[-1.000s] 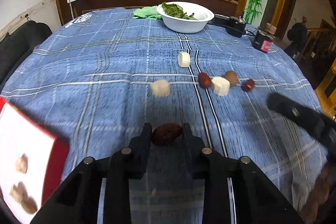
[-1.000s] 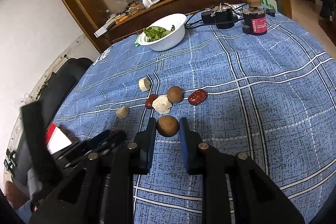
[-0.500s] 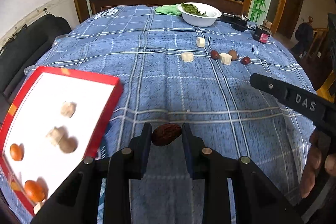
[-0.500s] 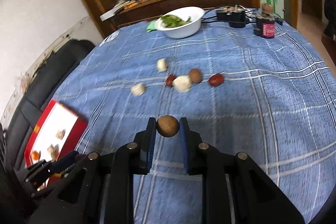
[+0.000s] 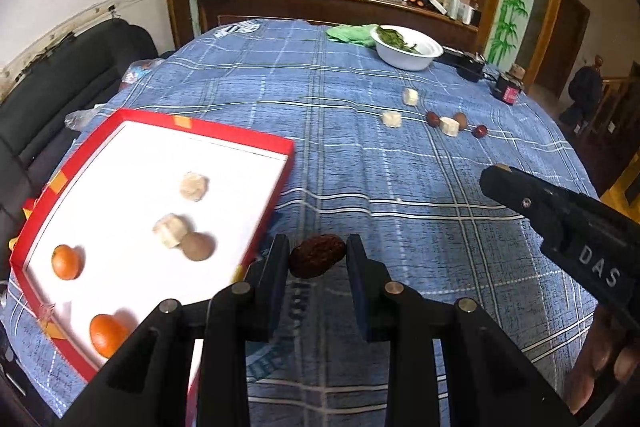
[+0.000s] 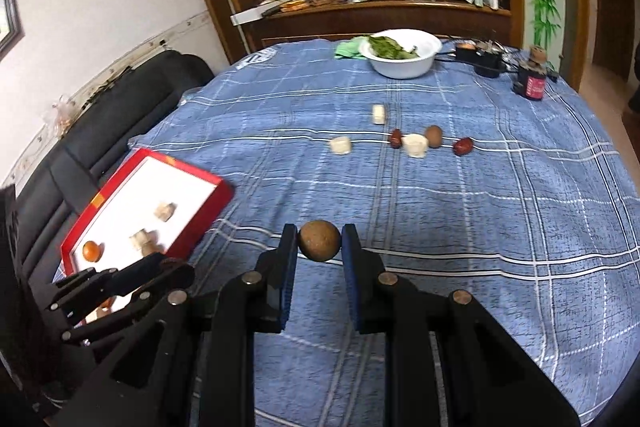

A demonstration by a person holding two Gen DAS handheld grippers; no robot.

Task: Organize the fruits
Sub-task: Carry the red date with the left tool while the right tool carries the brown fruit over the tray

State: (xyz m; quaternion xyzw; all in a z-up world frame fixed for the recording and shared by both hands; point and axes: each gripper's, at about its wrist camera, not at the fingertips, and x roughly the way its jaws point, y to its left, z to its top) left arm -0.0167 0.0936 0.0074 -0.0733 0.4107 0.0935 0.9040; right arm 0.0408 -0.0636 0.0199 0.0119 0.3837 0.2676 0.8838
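My left gripper [image 5: 318,261] is shut on a dark red wrinkled date [image 5: 317,261], just right of the red-rimmed white tray [image 5: 224,133]. In the tray lie two oranges [image 5: 67,261], two pale cubes [image 5: 194,186] and a brown round fruit [image 5: 197,246]. My right gripper [image 6: 320,241] is shut on a brown round fruit [image 6: 319,240] above the blue cloth, right of the tray [image 6: 192,175]. Farther out on the cloth lie pale cubes [image 6: 341,145], red dates [image 6: 463,146] and another brown fruit [image 6: 433,136].
A white bowl of greens [image 6: 401,53], a green cloth, a black power block [image 6: 486,58] and a small dark jar [image 6: 531,79] stand at the far side of the table. A black sofa [image 6: 100,131] runs along the left. A person's hand [image 5: 600,355] holds the right gripper.
Both grippers have travelled left and back from the scattered fruit, each keeping its fruit. The red tray has come fully into the left wrist view and now lies beside the left gripper.
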